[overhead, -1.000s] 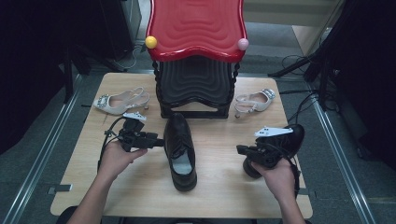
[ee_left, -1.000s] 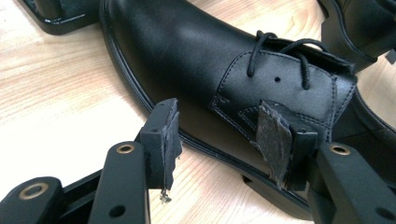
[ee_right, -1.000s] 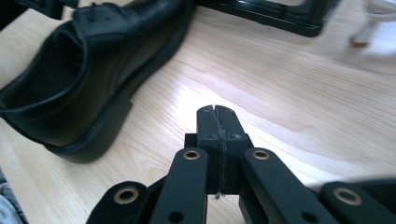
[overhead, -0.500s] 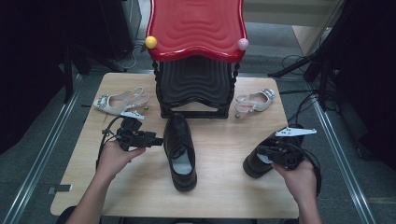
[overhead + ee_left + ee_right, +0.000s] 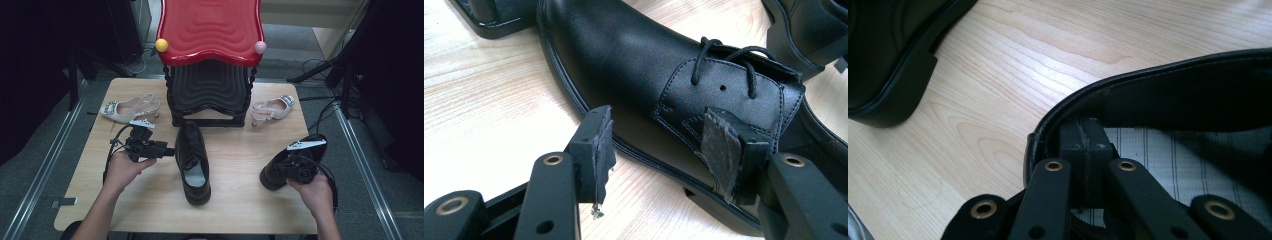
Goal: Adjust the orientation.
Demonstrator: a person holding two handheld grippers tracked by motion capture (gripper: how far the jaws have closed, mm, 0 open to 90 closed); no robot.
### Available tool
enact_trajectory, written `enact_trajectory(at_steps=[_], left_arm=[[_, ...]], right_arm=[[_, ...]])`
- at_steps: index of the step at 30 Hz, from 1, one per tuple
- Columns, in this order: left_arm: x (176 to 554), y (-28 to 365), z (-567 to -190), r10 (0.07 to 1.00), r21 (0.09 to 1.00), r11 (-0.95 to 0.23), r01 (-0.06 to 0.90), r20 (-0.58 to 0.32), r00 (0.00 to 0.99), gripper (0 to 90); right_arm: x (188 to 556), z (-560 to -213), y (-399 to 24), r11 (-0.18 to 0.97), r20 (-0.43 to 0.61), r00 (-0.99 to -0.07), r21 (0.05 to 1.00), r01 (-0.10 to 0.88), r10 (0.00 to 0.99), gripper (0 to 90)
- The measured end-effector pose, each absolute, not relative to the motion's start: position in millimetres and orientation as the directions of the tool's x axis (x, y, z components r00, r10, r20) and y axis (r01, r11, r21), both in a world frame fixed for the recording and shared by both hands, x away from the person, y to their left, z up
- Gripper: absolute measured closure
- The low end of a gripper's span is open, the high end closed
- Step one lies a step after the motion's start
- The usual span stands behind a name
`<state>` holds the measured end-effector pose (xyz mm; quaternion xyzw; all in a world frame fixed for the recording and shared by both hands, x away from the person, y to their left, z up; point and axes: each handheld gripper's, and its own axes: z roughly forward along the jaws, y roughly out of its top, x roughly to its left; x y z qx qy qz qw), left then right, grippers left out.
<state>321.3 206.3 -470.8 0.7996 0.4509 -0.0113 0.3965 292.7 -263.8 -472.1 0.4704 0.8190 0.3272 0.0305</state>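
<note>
left gripper point(image 5: 167, 150): jaws spread and just been opening; in the left gripper view one pad point(image 5: 719, 145) sits against the laced side of the middle shoe point(image 5: 192, 160), the other pad point(image 5: 599, 145) off it, over bare wood.
middle shoe: flat on the table point(image 5: 235, 200), mid-table, toe toward the far edge.
right gripper point(image 5: 280, 170): jaws pressed together, pinching the collar of the second shoe point(image 5: 295, 160).
second shoe: near the table's right edge, heel end at the jaws.
far edge: black and red stand point(image 5: 210, 75), pale sandals point(image 5: 127, 107) at both sides.
</note>
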Motion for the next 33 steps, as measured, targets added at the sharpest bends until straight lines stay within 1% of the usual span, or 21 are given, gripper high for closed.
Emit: enact_trajectory(at_steps=[11,24,28,33], left_arm=[[320,208,-473,0.715,0.623,-0.274,0.733,-0.378,0.588,45.1],[319,209,-475,0.708,0.623,-0.268,0.735,-0.39,0.589,44.9],[318,207,-476,0.707,0.624,-0.284,0.728,-0.377,0.599,44.8],[314,208,-476,0.704,0.628,-0.285,0.724,-0.376,0.603,44.7]], right_arm=[[295,-474,-256,0.345,0.296,-0.575,0.566,0.749,0.763,90.0],[289,-474,-218,0.407,0.326,-0.653,0.572,0.712,0.684,90.0],[287,-474,-207,0.426,0.326,-0.671,0.573,0.7,0.666,90.0],[287,-474,-204,0.419,0.336,-0.665,0.569,0.708,0.667,90.0]])
